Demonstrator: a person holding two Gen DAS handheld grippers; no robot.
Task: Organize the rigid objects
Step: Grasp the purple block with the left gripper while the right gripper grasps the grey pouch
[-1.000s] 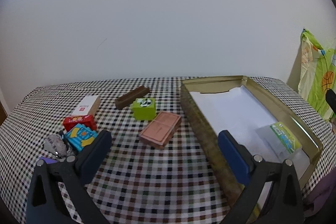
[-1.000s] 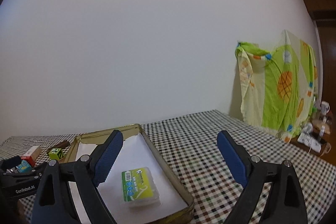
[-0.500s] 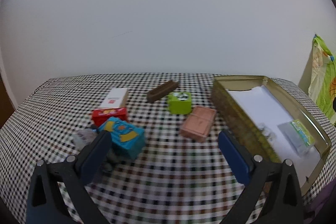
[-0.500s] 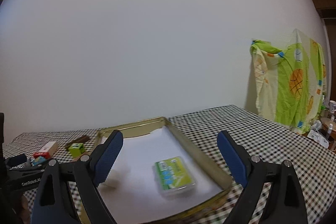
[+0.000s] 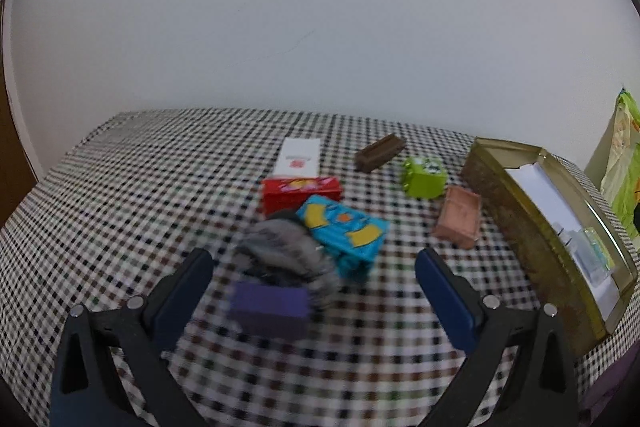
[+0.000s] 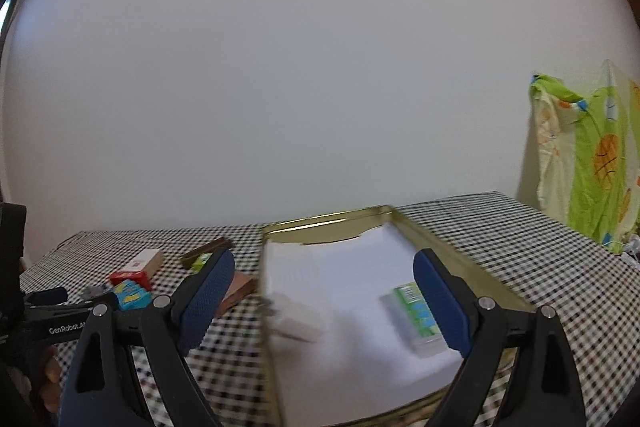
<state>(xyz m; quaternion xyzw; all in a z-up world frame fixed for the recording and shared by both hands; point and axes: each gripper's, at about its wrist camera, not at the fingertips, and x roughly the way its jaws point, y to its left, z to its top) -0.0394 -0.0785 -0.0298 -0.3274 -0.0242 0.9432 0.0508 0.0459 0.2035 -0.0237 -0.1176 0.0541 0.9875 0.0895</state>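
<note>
My left gripper [image 5: 314, 291] is open above the checked tablecloth, with a purple box [image 5: 270, 307] and a grey crumpled lump [image 5: 284, 251] lying ahead between its fingers, untouched. Beyond them sit a blue box [image 5: 344, 235], a red box [image 5: 300, 193], a white box [image 5: 298, 157], a brown bar [image 5: 378, 151], a green cube [image 5: 424, 177] and a pink box [image 5: 458, 217]. The gold tin tray [image 5: 520, 219] stands at the right. My right gripper [image 6: 324, 299] is open and empty over that tray [image 6: 332, 221], which holds a green-labelled clear case [image 6: 416, 319] on white paper.
A green patterned cloth [image 6: 592, 163] hangs against the wall right of the table. In the right wrist view the left gripper's body [image 6: 60, 311] and a hand [image 6: 48, 367] show at the lower left. A small pale object [image 6: 296, 319] lies blurred in the tray.
Both grippers have swung left. In the left view the tray slid to the right edge and the purple box and grey lump came between the fingers. The jaws kept their width.
</note>
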